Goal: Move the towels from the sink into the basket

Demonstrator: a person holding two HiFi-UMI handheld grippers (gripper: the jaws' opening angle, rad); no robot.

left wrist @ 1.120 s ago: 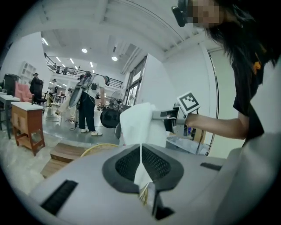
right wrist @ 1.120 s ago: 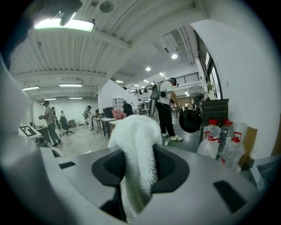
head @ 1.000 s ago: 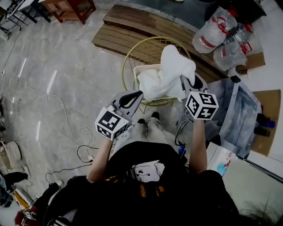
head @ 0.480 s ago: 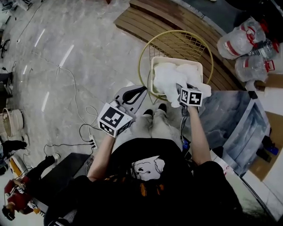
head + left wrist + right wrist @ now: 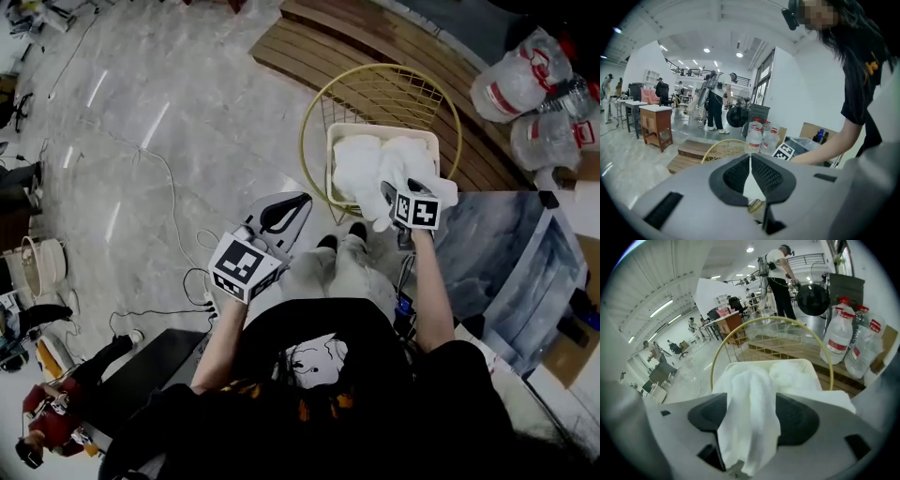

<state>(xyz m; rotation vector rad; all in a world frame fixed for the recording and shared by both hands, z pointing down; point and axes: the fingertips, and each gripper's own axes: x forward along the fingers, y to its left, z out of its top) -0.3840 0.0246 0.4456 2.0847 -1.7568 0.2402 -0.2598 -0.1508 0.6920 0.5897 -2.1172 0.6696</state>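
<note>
R gripper over basket's near rim: jaws just been opening, now apart, towel loose btwn them, draping into basket beside 2nd towel. L gripper left of basket, jaws together, empty. Water bottles & wood pallet behind basket; sink right of it.

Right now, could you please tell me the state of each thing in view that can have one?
Left tongs, shut, empty.
Right tongs, open; the jaws have just been opening, with the towel lying between them.
Towel, limp, draped over the basket's near rim.
Basket, upright, holding white towels.
Water bottles, upright, capped.
</note>
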